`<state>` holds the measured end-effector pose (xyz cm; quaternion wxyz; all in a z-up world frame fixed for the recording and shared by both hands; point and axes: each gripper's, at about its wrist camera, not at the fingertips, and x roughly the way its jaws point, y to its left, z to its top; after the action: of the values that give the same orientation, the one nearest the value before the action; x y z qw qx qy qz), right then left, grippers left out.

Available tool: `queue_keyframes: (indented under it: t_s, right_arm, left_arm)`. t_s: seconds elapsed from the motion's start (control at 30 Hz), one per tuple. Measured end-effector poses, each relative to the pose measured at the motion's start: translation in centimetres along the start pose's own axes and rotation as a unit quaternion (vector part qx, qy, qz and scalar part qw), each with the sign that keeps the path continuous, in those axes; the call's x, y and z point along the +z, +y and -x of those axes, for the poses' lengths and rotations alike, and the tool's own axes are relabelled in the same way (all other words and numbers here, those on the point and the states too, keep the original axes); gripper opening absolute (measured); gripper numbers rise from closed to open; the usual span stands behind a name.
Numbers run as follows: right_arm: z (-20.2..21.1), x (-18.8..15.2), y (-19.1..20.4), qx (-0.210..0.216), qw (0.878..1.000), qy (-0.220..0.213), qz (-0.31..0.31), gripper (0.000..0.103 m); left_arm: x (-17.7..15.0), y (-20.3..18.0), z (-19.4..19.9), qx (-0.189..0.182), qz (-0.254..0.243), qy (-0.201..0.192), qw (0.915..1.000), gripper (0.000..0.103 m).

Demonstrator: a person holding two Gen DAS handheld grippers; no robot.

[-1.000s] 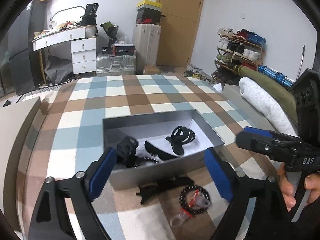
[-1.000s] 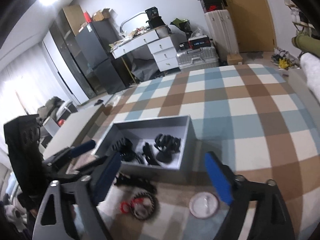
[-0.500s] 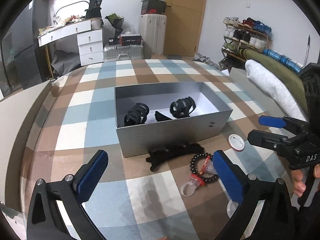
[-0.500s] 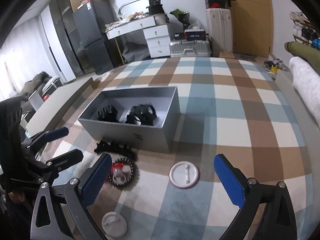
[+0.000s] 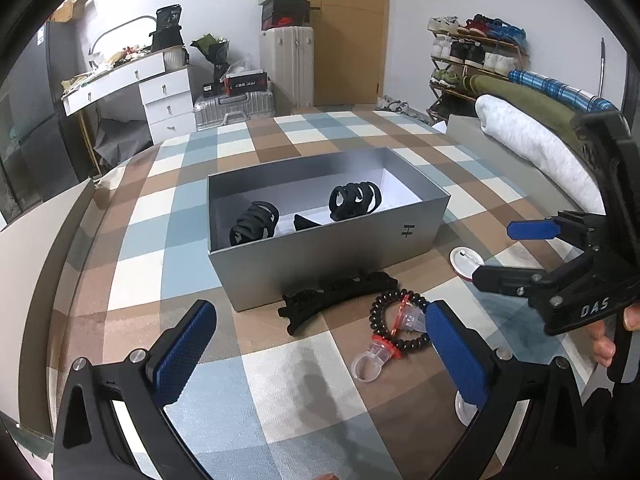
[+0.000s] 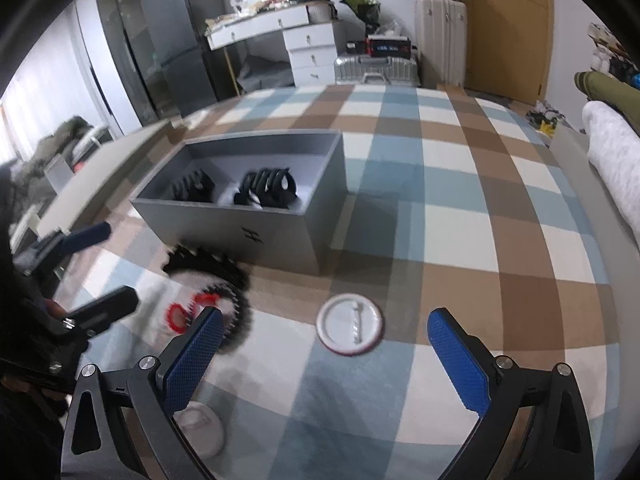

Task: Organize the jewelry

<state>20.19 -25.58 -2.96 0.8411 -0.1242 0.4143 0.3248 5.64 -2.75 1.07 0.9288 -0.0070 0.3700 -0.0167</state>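
Jewelry: a black bead bracelet (image 5: pixel 400 322) lies flat on the checked surface (image 5: pixel 280 384), in front of the grey box (image 5: pixel 332 256), with a red and clear trinket (image 5: pixel 384 346) lying across it.
Change since a second ago: both claws have spread wider; the left view now sits farther back from the box, and two white round badges (image 6: pixel 350 324) have come into the right view.
Hair clip: a long black claw-style clip (image 5: pixel 336 294) lies just in front of the box's near wall, its long axis roughly along that wall, touching the bracelet or close to it; I cannot tell which.
Box contents: three black clips (image 5: pixel 354 200), two bulky and one small between them, on a white lining.
Left claw (image 5: pixel 316 348): released, jaws wide, nothing between them.
Right claw (image 6: pixel 320 354): released, jaws wide, above one badge, not touching it.
Hand: fingers (image 5: pixel 604 344) grip the right tool's handle.
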Motion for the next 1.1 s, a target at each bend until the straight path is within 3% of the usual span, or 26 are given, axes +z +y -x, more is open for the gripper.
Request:
queue_keyframes:
  t_s: [0.43, 0.8, 1.1]
  right_arm:
    - [-1.8, -0.7, 0.1, -0.025, 0.999, 0.027, 0.016, 0.101]
    - [-2.5, -1.0, 0.6, -0.04, 0.998, 0.042, 0.033, 0.085]
    - [-2.9, -1.1, 0.5, -0.051, 0.998, 0.036, 0.032, 0.078]
  left_arm:
    - [-0.5, 0.1, -0.8, -0.002, 0.005, 0.02, 0.9998, 0.102]
    - [-0.6, -0.1, -0.9, -0.004, 0.001, 0.026, 0.9997, 0.102]
    - [-0.8, -0.5, -1.0, -0.008, -0.006, 0.032, 0.9994, 0.102]
